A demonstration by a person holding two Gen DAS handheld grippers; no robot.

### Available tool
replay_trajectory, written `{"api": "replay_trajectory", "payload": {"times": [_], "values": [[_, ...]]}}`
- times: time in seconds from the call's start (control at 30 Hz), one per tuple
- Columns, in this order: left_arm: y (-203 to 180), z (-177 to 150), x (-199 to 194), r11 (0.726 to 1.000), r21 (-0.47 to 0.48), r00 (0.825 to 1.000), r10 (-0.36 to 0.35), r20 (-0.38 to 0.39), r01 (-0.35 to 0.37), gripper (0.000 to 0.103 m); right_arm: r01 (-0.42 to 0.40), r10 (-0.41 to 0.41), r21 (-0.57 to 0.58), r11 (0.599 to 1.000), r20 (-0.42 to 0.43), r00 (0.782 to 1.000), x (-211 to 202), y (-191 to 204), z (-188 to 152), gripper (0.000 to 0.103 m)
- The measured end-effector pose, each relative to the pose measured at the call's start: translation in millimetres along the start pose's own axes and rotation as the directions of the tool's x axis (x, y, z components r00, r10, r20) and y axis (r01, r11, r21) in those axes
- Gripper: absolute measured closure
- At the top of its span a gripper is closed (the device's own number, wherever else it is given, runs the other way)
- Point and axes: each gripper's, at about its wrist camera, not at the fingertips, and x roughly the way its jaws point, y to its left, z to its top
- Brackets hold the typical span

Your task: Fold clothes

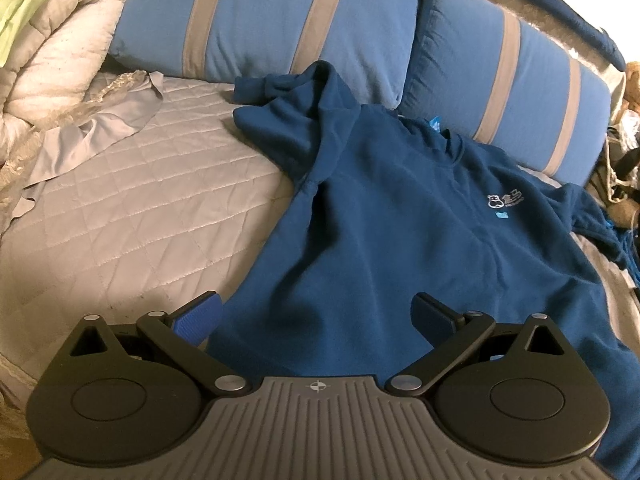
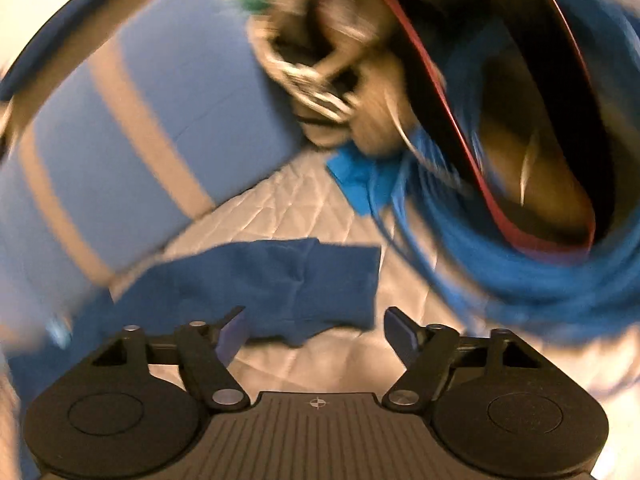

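Note:
A dark blue sweatshirt (image 1: pixel 384 216) with a small white chest logo lies face up on the quilted bed cover (image 1: pixel 120 208), its collar toward the pillows. One sleeve is bunched at the upper left. My left gripper (image 1: pixel 318 316) hovers over the bottom hem, its jaws wide open and its pads (image 1: pixel 200 318) not pressing on the cloth. The right wrist view is blurred. There my right gripper (image 2: pixel 316 334) is open, with the end of a blue sleeve (image 2: pixel 304 280) lying flat on the bed just beyond its fingertips, not between them.
Two blue pillows with grey stripes (image 1: pixel 260 20) line the head of the bed. A rolled white quilt (image 1: pixel 60 44) and a loose grey cloth (image 1: pixel 104 120) lie at the left. A coil of bright blue cord (image 2: pixel 520 240) and a black, red-edged object (image 2: pixel 520 100) crowd the right.

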Motion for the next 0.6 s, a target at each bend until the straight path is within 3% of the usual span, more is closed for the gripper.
{"api": "replay_trajectory", "payload": {"times": [0.13, 0.3, 0.33, 0.37, 0.43, 0.6], "values": [[-1, 0, 1, 1.0, 0.002, 1.0, 0.005, -0.005, -0.005, 0.0, 0.0, 0.004, 0.197, 0.98, -0.022, 1.0, 27, -15, -2, 0.04], [-1, 1, 2, 1.0, 0.004, 1.0, 0.011, -0.01, -0.011, 0.0, -0.003, -0.003, 0.319, 0.948, 0.019, 1.0, 50, -23, -4, 0.042], [-1, 1, 2, 1.0, 0.005, 1.0, 0.012, -0.011, -0.012, 0.0, 0.001, -0.012, 0.324, 0.946, 0.033, 0.999, 52, -22, -4, 0.048], [-1, 1, 2, 1.0, 0.005, 1.0, 0.013, -0.011, -0.013, 0.0, 0.021, -0.036, 0.307, 0.952, 0.043, 0.998, 53, -19, -2, 0.068], [-2, 1, 1, 1.0, 0.005, 1.0, 0.014, -0.012, -0.014, 0.0, 0.087, -0.105, 0.248, 0.965, 0.06, 0.993, 53, -12, 4, 0.085], [-1, 1, 2, 1.0, 0.002, 1.0, 0.011, -0.011, -0.011, 0.0, 0.164, -0.173, 0.065, 0.984, 0.163, 0.971, 27, 6, 24, 0.09]]}}
